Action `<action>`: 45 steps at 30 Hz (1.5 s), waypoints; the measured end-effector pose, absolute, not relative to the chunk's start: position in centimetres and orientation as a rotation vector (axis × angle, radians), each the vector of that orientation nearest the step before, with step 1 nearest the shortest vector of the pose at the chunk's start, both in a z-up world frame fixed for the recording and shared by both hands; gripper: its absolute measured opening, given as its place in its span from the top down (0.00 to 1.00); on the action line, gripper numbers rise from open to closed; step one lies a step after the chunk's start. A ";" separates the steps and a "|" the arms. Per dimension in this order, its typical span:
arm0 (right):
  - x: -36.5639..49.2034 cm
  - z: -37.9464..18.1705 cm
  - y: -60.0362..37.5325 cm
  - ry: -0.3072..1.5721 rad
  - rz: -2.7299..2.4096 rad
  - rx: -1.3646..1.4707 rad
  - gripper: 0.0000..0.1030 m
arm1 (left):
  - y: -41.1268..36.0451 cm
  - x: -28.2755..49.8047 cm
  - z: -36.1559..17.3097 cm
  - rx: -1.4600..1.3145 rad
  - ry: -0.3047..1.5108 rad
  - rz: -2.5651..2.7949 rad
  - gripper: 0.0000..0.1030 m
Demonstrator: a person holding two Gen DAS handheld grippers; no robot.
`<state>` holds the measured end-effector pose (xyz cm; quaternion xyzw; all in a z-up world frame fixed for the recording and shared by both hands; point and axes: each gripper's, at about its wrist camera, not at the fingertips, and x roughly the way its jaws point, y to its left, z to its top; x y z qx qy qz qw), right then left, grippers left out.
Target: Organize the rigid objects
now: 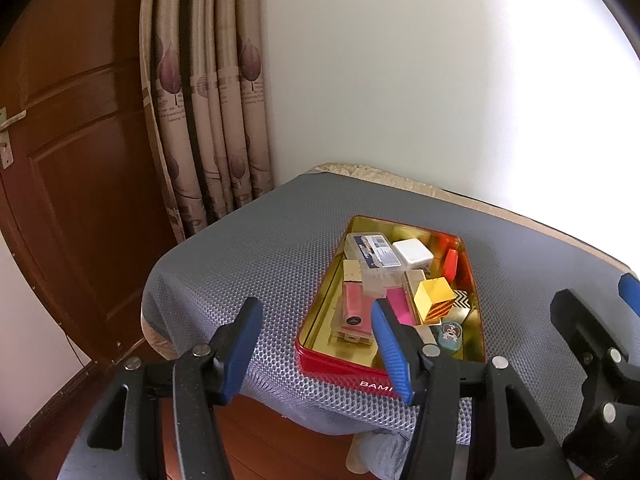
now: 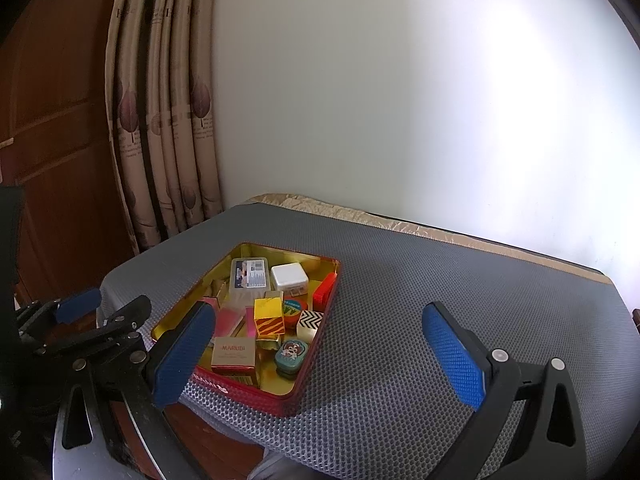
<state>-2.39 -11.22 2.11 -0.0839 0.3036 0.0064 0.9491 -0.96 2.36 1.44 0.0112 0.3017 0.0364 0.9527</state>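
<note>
A table covered with a grey mat (image 2: 420, 300) is seen against a white wall (image 2: 400, 100), with a patterned curtain (image 1: 200, 100) at the corner and a brown door (image 1: 72, 160) beside it. A beige cloth (image 2: 360, 214) shows along the mat's far edge. Near the front left corner of the mat a red tin (image 2: 308, 364) with a gold inside is set, open at the top. The things to be sorted are all gathered in it: a clear case (image 2: 249, 274) and a white box (image 2: 289, 277) at the far end, a red block (image 2: 325, 292) against the right wall, a yellow cube (image 2: 269, 316) with orange stripes in the middle, a zigzag-patterned box (image 2: 310, 322) just beside it, a teal tin (image 2: 292, 354) and a "MARUBI" box (image 2: 234, 354) at the near end, and a pink tube (image 1: 354, 312) along the left side. The left gripper (image 1: 316, 348) is held wide and empty before the tin's near left corner, with its right finger (image 1: 390, 352) masking part of the near rim. The right gripper (image 2: 320, 356) is likewise spread wide and empty, with the tin's near right corner seen between its fingers and nothing touched.
</note>
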 end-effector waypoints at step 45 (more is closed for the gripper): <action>-2.4 2.1 -11.0 0.637 0.020 -0.146 0.00 | 1.7 -1.3 1.8 0.044 0.603 0.076 0.44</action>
